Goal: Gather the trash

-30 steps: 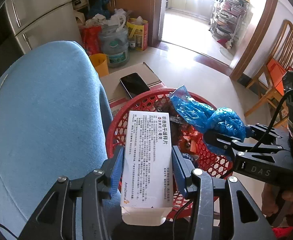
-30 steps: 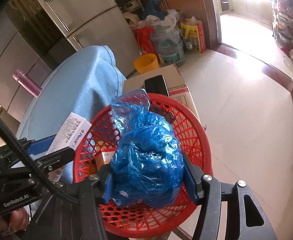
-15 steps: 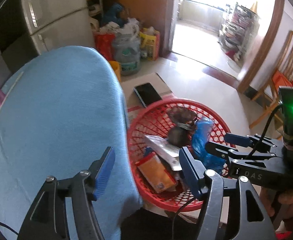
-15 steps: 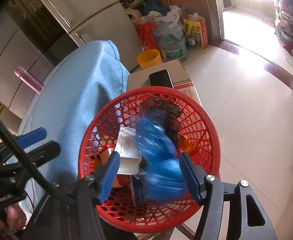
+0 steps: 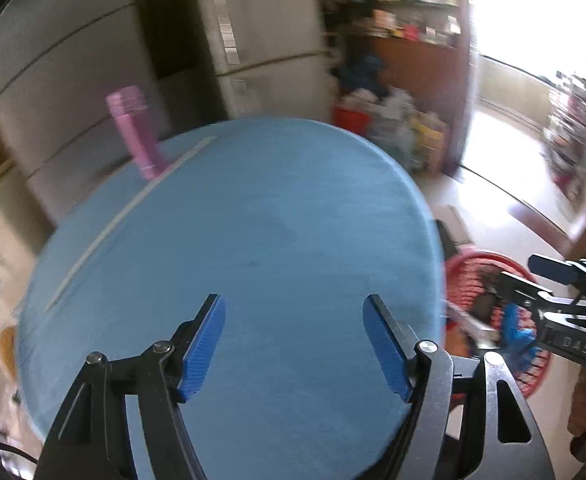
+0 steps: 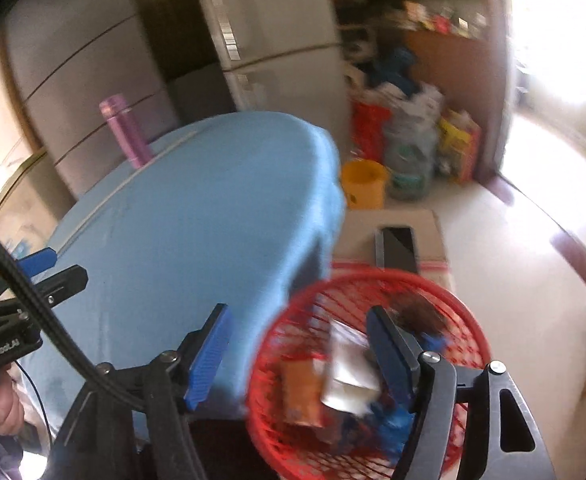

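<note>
Left gripper [image 5: 293, 344]: jaws wide apart, empty, over the blue table [image 5: 253, 240].
Right gripper [image 6: 299, 354]: spread, empty, above the red basket [image 6: 469, 320].

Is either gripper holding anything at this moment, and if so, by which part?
Nothing is held. The left gripper and right gripper both have open, empty jaws; the trash lies in the red basket.

The basket [image 6: 469, 320] sits right of the desk [image 6: 181, 216]; a bottle [image 6: 127, 136] stands at the desk's far edge; a phone [image 6: 399, 246] lies behind the basket.
</note>
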The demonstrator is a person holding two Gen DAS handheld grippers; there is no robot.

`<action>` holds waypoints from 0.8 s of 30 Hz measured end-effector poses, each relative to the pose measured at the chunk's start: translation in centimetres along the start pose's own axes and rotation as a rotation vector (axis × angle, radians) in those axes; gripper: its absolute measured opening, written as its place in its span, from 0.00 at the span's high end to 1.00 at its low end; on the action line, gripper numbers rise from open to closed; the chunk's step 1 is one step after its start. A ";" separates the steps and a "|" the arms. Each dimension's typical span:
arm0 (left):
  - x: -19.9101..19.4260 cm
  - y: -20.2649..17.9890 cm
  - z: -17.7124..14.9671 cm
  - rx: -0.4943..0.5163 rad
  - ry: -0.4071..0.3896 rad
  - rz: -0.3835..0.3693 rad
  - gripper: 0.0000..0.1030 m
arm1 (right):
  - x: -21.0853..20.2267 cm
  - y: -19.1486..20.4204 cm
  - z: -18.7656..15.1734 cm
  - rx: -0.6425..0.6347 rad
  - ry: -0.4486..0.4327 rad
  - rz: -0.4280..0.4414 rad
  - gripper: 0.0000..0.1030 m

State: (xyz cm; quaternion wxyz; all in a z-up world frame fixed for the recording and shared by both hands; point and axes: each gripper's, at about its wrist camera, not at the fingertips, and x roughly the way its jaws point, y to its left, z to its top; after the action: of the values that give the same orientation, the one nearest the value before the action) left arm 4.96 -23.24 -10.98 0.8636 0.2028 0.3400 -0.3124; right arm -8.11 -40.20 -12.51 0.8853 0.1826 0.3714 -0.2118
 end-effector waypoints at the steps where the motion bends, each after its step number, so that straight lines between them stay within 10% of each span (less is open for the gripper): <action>1: -0.2 0.9 -0.3 -0.016 -0.003 0.021 0.28 | 0.3 1.6 0.4 -0.029 -0.001 0.021 0.29; 10: -3.0 10.2 -3.2 -0.181 -0.046 0.237 0.19 | 1.6 12.3 1.7 -0.210 0.005 0.159 0.29; 24: -4.6 15.5 -6.3 -0.338 -0.029 0.352 0.19 | 1.6 20.2 1.1 -0.306 0.028 0.232 0.29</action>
State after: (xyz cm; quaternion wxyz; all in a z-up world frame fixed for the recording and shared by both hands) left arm 9.94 -6.65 -9.84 0.9311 0.1071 0.3343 -0.0987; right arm 3.85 -24.04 -9.60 0.9160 0.0903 0.3880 -0.0468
